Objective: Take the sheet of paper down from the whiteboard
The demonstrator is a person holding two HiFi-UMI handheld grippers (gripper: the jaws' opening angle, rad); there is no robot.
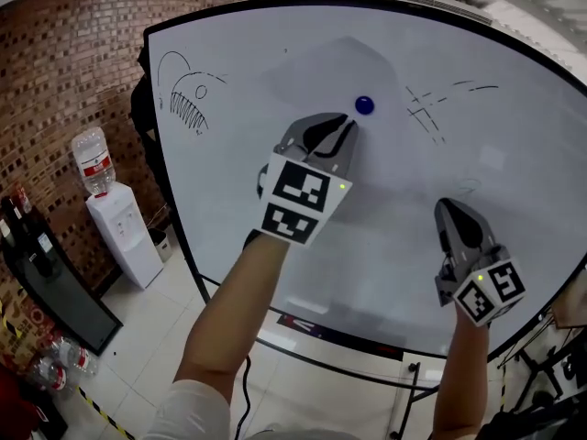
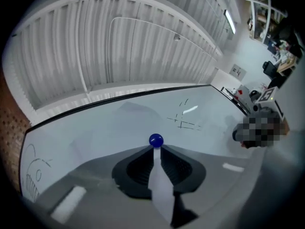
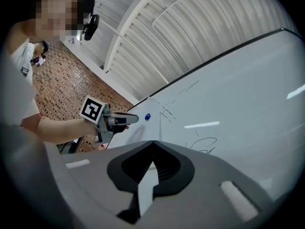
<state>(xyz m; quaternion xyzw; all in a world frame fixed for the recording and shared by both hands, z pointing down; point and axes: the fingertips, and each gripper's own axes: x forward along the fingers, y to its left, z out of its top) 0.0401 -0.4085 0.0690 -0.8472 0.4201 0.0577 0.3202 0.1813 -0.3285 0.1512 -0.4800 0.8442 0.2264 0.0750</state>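
A white sheet of paper [image 1: 316,76] lies flat on the whiteboard [image 1: 514,108] and is hard to tell from it. A round blue magnet [image 1: 364,105] pins it. My left gripper [image 1: 348,124] is raised to the board with its tips just below the magnet [image 2: 156,140]. Its jaws stand a narrow gap apart, with nothing between them. In the right gripper view the left gripper [image 3: 135,119] points at the magnet [image 3: 147,116] from the side. My right gripper [image 1: 448,207] hovers lower right near the board, shut and empty [image 3: 153,143].
Marker sketches sit on the board: a fish-like drawing [image 1: 188,94] at left, crossed lines [image 1: 426,108] at right. A water dispenser [image 1: 119,232] and a dark rack [image 1: 46,282] stand by the brick wall at left. The board's stand [image 1: 321,335] runs below.
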